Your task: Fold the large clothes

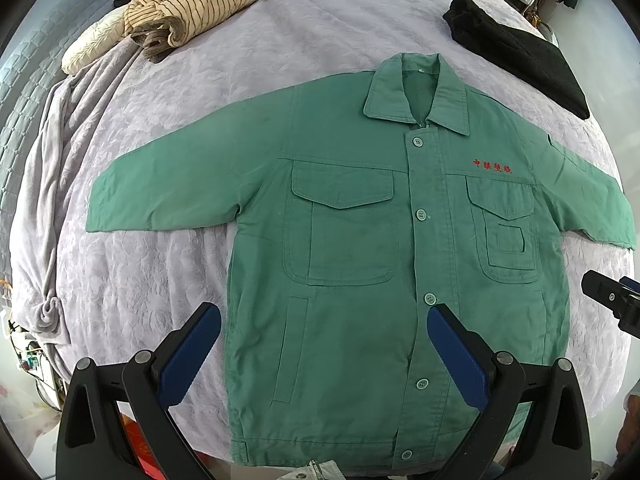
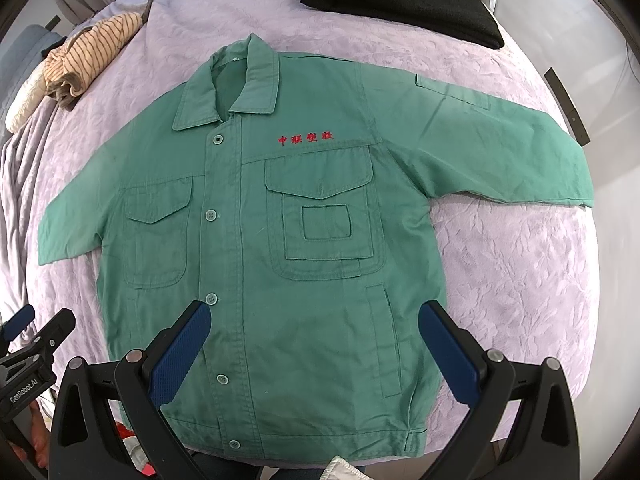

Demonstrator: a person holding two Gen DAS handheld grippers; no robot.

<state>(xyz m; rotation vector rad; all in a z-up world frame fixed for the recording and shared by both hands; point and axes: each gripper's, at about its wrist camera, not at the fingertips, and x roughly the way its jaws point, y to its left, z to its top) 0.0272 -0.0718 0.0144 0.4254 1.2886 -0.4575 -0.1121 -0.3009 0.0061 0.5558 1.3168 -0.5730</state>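
Observation:
A green work jacket (image 1: 352, 240) lies flat and face up on the bed, buttoned, both sleeves spread out, collar at the far side, red characters on the chest. It also shows in the right wrist view (image 2: 280, 248). My left gripper (image 1: 324, 316) is open and empty, hovering above the jacket's lower left part near the hem. My right gripper (image 2: 314, 312) is open and empty above the lower right part. The right gripper's tip shows in the left wrist view (image 1: 612, 300); the left gripper shows in the right wrist view (image 2: 32, 336).
A lilac bedspread (image 1: 160, 280) covers the bed. A striped beige garment (image 1: 192, 8) lies crumpled at the far left. A folded black garment (image 1: 520, 48) lies at the far right. A grey blanket (image 1: 52, 200) hangs off the left edge.

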